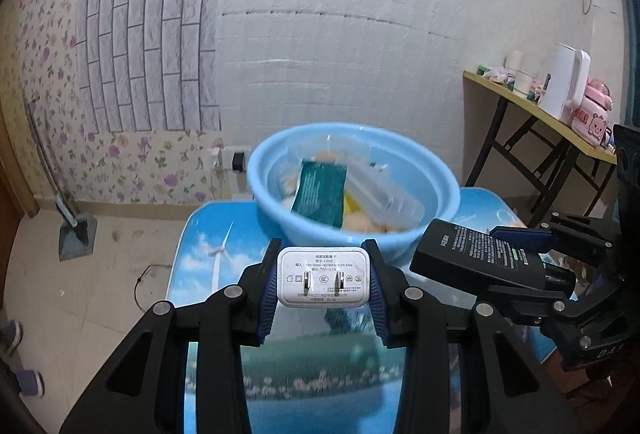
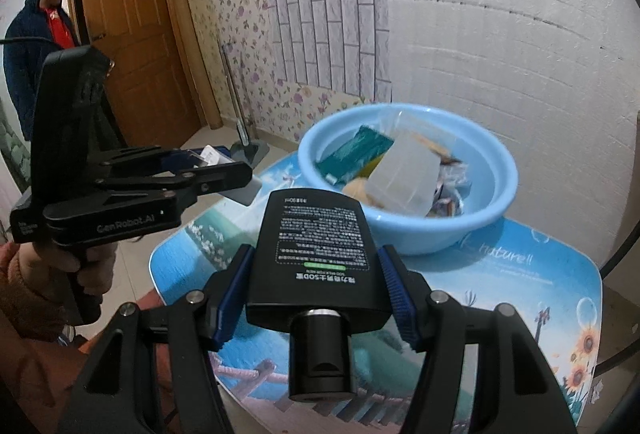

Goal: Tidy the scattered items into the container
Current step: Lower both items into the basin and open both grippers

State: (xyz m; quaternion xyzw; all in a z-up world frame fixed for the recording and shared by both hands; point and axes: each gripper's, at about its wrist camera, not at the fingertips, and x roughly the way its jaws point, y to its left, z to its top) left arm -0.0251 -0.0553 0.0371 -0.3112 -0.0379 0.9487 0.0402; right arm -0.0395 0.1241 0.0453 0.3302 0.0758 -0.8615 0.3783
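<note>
My left gripper [image 1: 323, 280] is shut on a white plug charger [image 1: 322, 277], held above the table just in front of the light blue basin [image 1: 448, 189]. My right gripper [image 2: 316, 274] is shut on a flat black bottle [image 2: 316, 246] with a round cap, held above the table short of the basin [image 2: 500, 169]. The black bottle [image 1: 476, 258] also shows in the left wrist view, right of the charger. The basin holds a teal packet [image 1: 320, 189], a clear plastic box [image 2: 404, 177] and other small items. The left gripper [image 2: 224, 173] shows at the left of the right wrist view.
The basin stands on a small table with a blue landscape print [image 2: 520, 274]. A yellow folding table [image 1: 532, 105] with a white kettle [image 1: 566, 85] and cups stands at the right. A person [image 2: 40, 29] stands by a wooden door [image 2: 136, 33]. A white wall lies behind the basin.
</note>
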